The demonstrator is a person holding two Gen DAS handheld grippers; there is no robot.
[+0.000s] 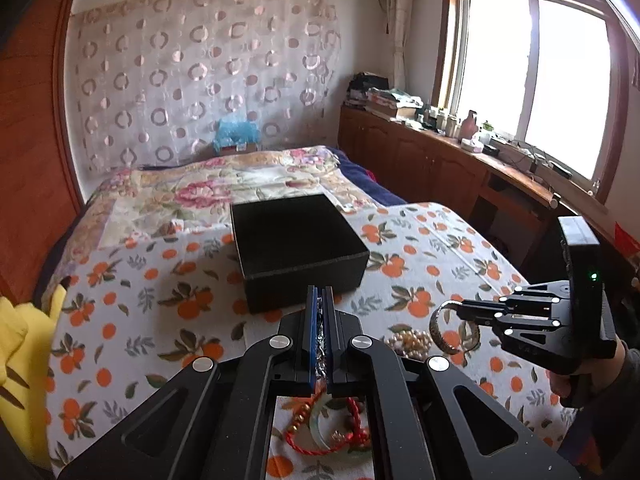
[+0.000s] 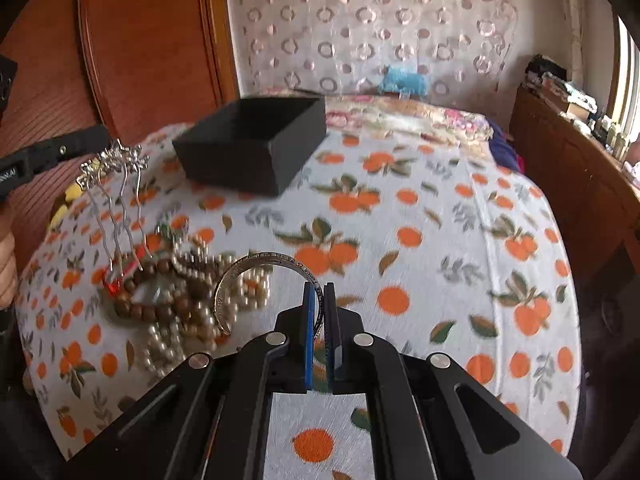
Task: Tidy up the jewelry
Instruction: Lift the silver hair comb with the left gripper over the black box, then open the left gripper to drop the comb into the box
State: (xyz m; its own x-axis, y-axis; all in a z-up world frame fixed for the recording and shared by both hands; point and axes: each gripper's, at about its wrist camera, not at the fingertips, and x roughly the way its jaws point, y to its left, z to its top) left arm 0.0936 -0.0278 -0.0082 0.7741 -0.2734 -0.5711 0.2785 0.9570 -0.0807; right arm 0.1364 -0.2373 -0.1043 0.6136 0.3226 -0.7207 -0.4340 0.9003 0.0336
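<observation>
Left hand-held gripper (image 1: 319,300) pinching silver comb (image 2: 116,184), comb prongs only clear in right view, right hand-held gripper (image 2: 319,292) gripping bangle (image 2: 256,280), black box (image 1: 296,240) on bed (image 2: 440,208)

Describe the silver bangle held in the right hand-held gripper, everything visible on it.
The silver bangle is an open metal cuff with a gap between its ends and tiny engraved lettering along the band, too small to read. It stands on edge, lifted above the pile of pearl and wooden beads, pinched at one side between the blue-padded fingers of the right hand-held gripper. Nothing else visibly touches it.
</observation>
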